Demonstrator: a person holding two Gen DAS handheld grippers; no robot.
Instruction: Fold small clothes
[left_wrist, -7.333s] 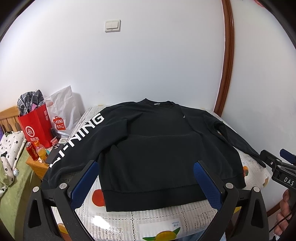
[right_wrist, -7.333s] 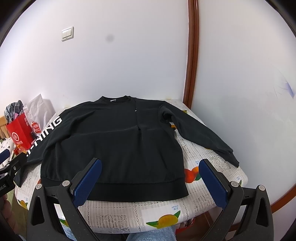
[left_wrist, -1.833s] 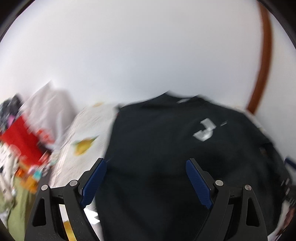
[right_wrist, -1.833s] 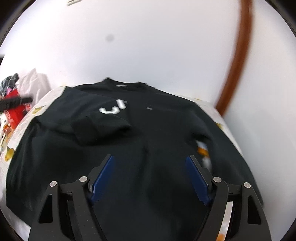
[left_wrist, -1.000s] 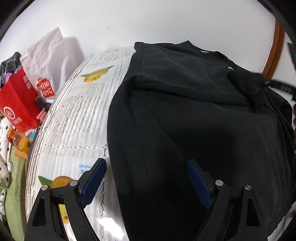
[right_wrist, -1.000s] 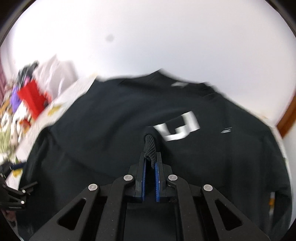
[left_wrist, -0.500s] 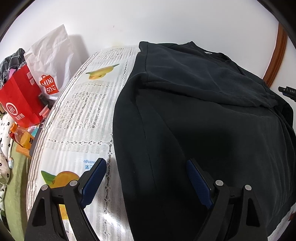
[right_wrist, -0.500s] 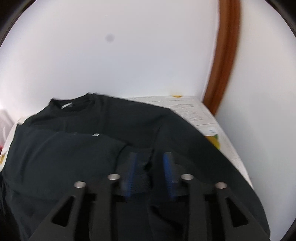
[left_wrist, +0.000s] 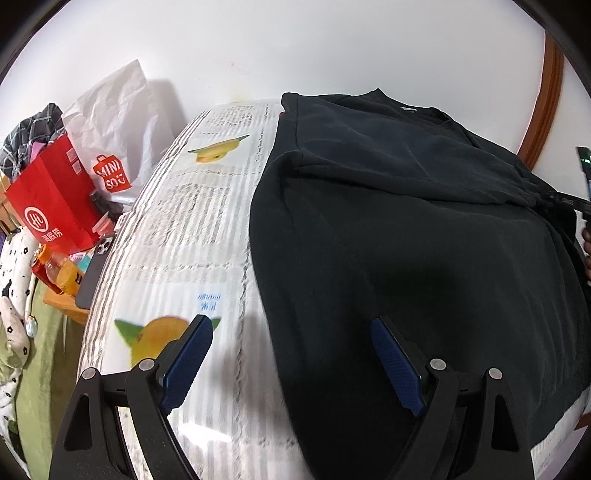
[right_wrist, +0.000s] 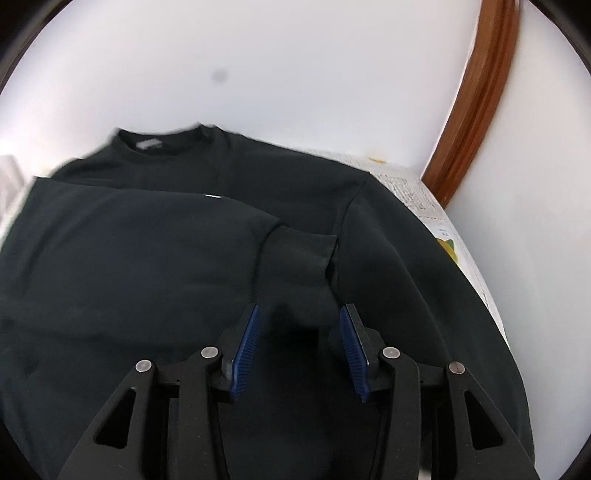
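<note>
A black sweatshirt (left_wrist: 424, 236) lies flat on the table, neck toward the wall; it also shows in the right wrist view (right_wrist: 147, 266). Its left sleeve (right_wrist: 155, 229) is folded across the chest, and the ribbed cuff (right_wrist: 295, 254) rests near the right shoulder seam. My right gripper (right_wrist: 299, 339) is open and empty, just short of the cuff and above the body. My left gripper (left_wrist: 291, 350) is open and empty over the sweatshirt's left edge, near the hem.
A fruit-print tablecloth (left_wrist: 184, 236) covers the table. Left of the table stand a red paper bag (left_wrist: 51, 206), a white Miniso bag (left_wrist: 110, 147), a bottle (left_wrist: 59, 273) and a phone (left_wrist: 96, 269). A white wall and a wooden door frame (right_wrist: 476, 96) lie behind.
My right gripper carried the left sleeve's cuff across the chest, opened and let it go, then opened wider. My left gripper drew back toward the hem.
</note>
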